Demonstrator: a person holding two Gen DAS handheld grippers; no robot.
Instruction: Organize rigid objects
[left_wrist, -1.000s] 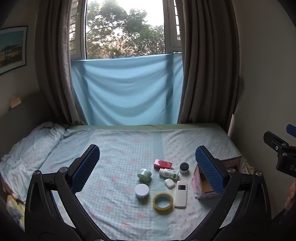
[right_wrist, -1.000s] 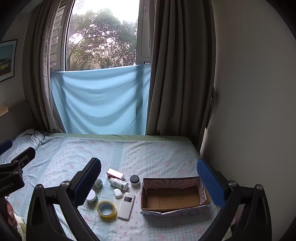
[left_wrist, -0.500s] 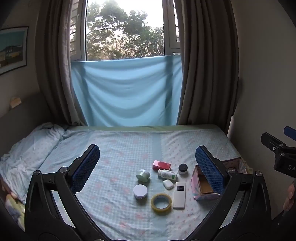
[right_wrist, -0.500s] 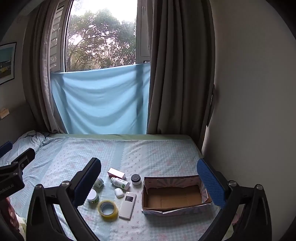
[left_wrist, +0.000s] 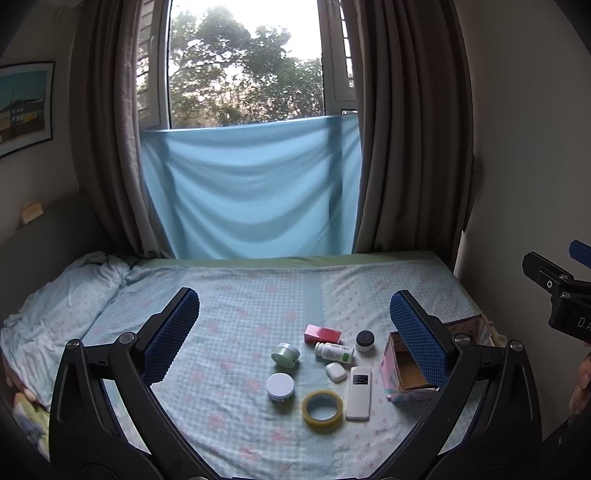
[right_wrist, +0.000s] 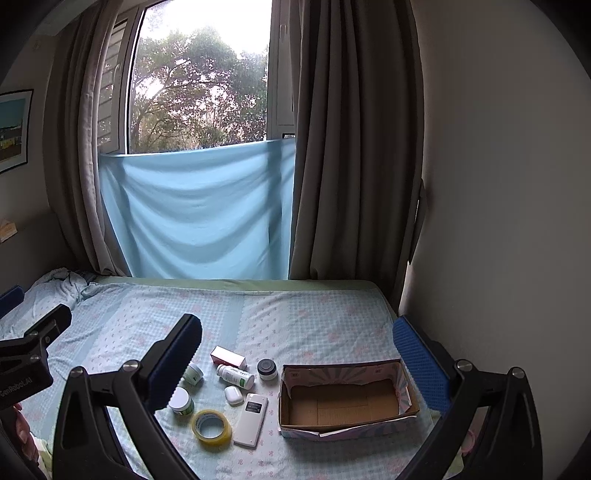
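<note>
**Both grippers wide apart above the bed**

The left gripper and right gripper hang released, gripping nothing. On the bed, toward its right edge, lie a tape roll and remote nearest, then two jars, a white case, a bottle, a red box. The cardboard box sits open beside the remote, nearer the right edge.

Left gripper jaws wide apart, empty, above the bed. Items clustered right of centre: red box farthest, bottle lying near it, black jar to its right, green jar tipped, white jar, case, remote, tape nearest. Open box right, partly behind the right jaw. Right gripper at far right edge.
</note>
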